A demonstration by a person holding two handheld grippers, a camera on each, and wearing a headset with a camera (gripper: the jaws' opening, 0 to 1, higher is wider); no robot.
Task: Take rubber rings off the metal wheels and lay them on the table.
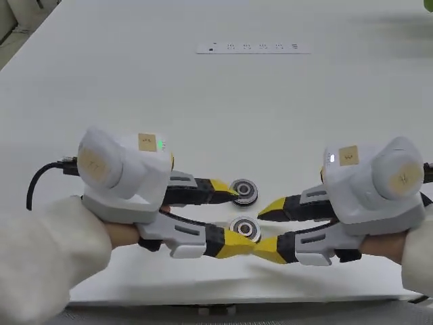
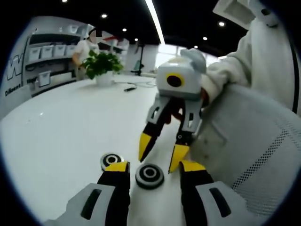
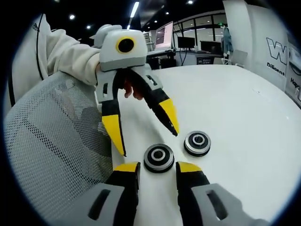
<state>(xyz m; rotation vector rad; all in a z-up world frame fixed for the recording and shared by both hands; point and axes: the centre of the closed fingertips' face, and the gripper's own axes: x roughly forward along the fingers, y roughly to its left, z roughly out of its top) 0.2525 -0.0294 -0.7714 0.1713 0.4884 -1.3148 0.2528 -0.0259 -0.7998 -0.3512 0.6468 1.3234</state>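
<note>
Two wheels of metal lie flat on the white worktop [image 1: 203, 122]: the near wheel [image 3: 159, 157] and the far wheel [image 3: 197, 143]. Each one has its black rubber ring [image 3: 147, 160] on it.

Your left gripper [image 1: 242, 217] has its fingers apart, and your right gripper [image 1: 252, 233] has its fingers apart too. The two pairs point at each other. In the head view their lower yellow tips meet, but I cannot tell if they touch or only cross.

The near wheel sits between the fingers of both grippers. In the right gripper view it is just ahead of the gap between the right fingertips. In the left gripper view it lies in the gap between the left fingertips.

The far wheel lies outside both gaps, just by the tip of the left gripper's farther finger. A white power strip [image 1: 254, 47] lies well beyond all the fingertips.
</note>
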